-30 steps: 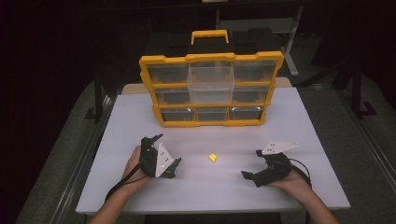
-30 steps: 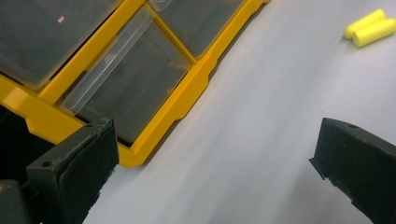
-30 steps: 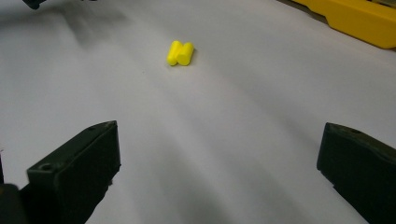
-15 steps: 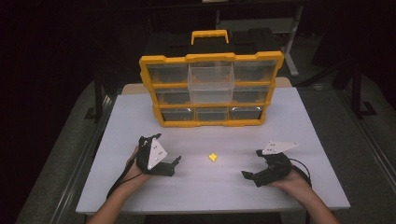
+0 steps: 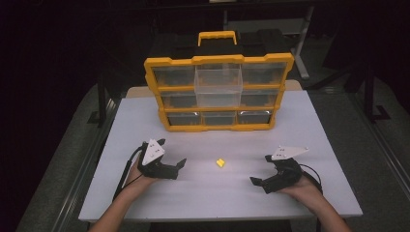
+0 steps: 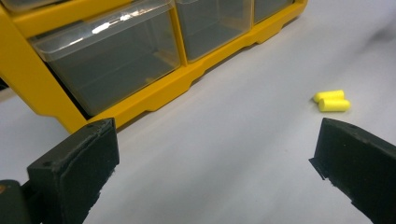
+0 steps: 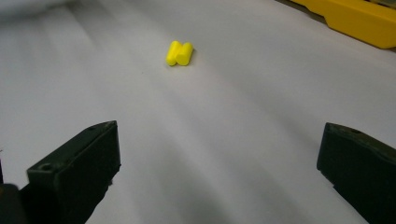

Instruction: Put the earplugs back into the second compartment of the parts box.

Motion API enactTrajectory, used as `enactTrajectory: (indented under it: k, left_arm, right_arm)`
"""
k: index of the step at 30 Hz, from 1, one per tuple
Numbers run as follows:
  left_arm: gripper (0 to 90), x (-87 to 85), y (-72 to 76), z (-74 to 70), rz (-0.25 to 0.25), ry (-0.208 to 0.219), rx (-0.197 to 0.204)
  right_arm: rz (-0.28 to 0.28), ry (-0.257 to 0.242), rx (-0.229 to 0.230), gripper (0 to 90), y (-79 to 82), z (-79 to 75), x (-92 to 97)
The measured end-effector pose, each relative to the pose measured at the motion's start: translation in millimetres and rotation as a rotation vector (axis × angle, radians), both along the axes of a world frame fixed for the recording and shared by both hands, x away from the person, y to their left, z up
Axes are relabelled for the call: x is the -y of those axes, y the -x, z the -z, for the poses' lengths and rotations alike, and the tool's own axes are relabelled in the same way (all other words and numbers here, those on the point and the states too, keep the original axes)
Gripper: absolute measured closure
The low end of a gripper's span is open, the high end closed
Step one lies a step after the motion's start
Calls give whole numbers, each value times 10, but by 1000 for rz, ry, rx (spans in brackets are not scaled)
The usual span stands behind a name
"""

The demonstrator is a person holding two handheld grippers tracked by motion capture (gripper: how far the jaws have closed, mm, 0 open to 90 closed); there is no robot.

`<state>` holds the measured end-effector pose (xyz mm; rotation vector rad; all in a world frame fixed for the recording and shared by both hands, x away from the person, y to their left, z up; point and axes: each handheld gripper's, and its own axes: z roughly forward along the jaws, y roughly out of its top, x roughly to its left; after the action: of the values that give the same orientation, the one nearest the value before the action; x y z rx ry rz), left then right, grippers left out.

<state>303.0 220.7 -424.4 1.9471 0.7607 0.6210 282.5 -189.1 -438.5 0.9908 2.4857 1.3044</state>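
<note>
- Yellow earplugs (image 5: 220, 163), seemingly two side by side, are lying on the counter (image 5: 309, 130).
- Left gripper (image 5: 177, 166) and right gripper (image 5: 258, 182) are flanking them, jaws gaping wide, holding nothing.

yellow earplugs (image 5: 220, 163), white table (image 5: 309, 130)

Left gripper (image 5: 175, 168): black body, pale grey three-cornered plate with small dark marks on top.
Right gripper (image 5: 257, 181): black too, same grey plate on top.
Jaws: flat black blocks, worn edges, one small hole each.
Cables: thin black, trailing past each wrist.
Forearms: bare, no sleeves.
</note>
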Motion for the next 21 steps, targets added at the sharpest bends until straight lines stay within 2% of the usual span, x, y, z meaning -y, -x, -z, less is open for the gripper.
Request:
enactTrajectory:
  k: [3,5,7,14,21]
  left_arm:
    - [3,-28,-21,-7,6,53,-41]
    - [3,-39,-20,-6,9,58,-53]
    - [3,-49,1,-4,13,49,-49]
    - [3,-117,138,-23,30,56,-55]
    - [3,-250,253,-8,41,93,-61]
  right_arm:
    - [0,0,1,0,0,-1,1]
    - [0,0,0,0,0,-1,2]
    - [1,0,0,0,-1,-1,3]
    - [3,-1,-1,0,-3,-1,3]
    - [4,-8,-6,0,-1,-6,-5]
